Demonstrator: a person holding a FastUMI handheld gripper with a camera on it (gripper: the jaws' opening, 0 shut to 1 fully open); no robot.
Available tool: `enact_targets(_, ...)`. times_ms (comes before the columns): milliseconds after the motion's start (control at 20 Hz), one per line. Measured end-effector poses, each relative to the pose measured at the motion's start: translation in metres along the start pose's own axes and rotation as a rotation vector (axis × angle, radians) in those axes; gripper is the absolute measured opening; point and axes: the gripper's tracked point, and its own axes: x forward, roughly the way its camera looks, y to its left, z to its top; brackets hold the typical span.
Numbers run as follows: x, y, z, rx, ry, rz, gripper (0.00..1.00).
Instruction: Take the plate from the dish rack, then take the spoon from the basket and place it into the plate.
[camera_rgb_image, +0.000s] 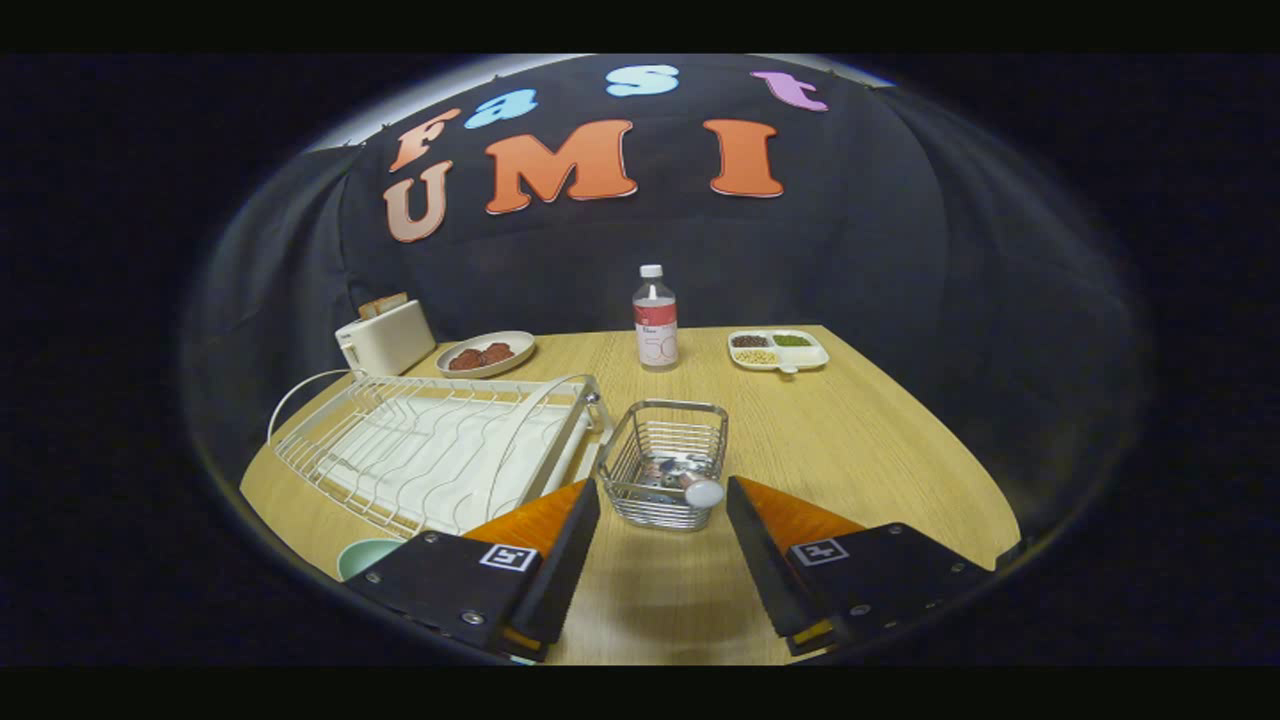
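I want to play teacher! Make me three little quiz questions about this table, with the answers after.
1. True or false: the gripper is squeezing the spoon.
2. What stands between the plate of red food and the divided snack tray? A) a bottle B) a kettle C) a mug
3. Fill in: the spoon lies in the wire ____.

Key:
1. False. The fingers are apart, with the basket just ahead of them.
2. A, the bottle.
3. basket, beside the dish rack.
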Motion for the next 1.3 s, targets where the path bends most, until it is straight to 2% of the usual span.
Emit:
enact_targets(100,0.004,-0.002,0.001,-0.065,-0.026,-0.004,0.75)
enact_targets(250,0.01,-0.005,0.001,-0.103,-0.025,-0.019,0.55)
enact_targets(550,0.005,-0.018,0.012,-0.072,-0.032,-0.036,0.17)
enact_targets(950,-0.019,-0.009,0.047,-0.069,-0.065,0.006,0.14)
enact_targets(1300,-0.061,-0.004,0.093,-0.058,-0.128,0.018,0.13)
